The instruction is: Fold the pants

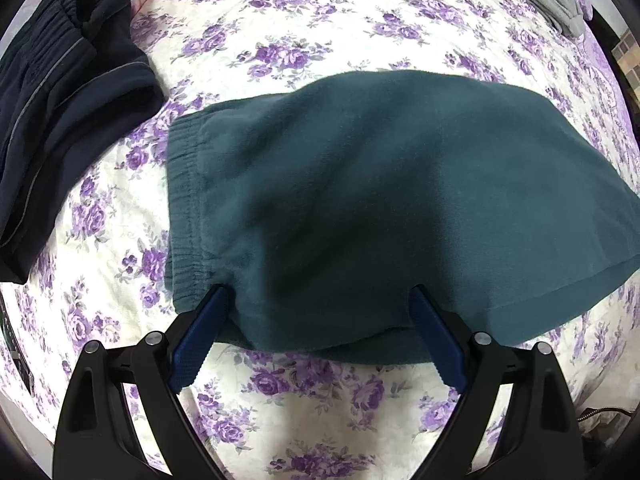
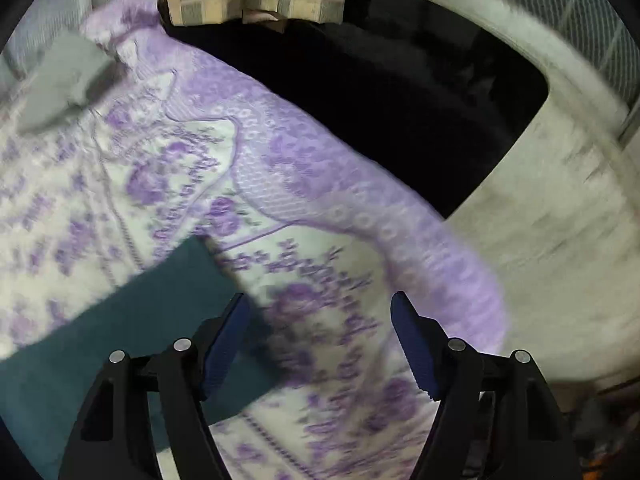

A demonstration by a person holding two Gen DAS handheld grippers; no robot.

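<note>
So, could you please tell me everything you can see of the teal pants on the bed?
The teal pants look like soft fleece, folded into a compact, roughly rectangular bundle lying flat on the floral bedspread. A ribbed elastic waistband forms the left edge. The open left gripper straddles the near edge without clamping it. In the blurred right wrist view, one corner lies beside the open right gripper.

I see dark teal pants (image 1: 360, 200) on a white bedspread (image 1: 320, 32) patterned with purple roses, beside folded black clothes (image 1: 60, 120).
</note>
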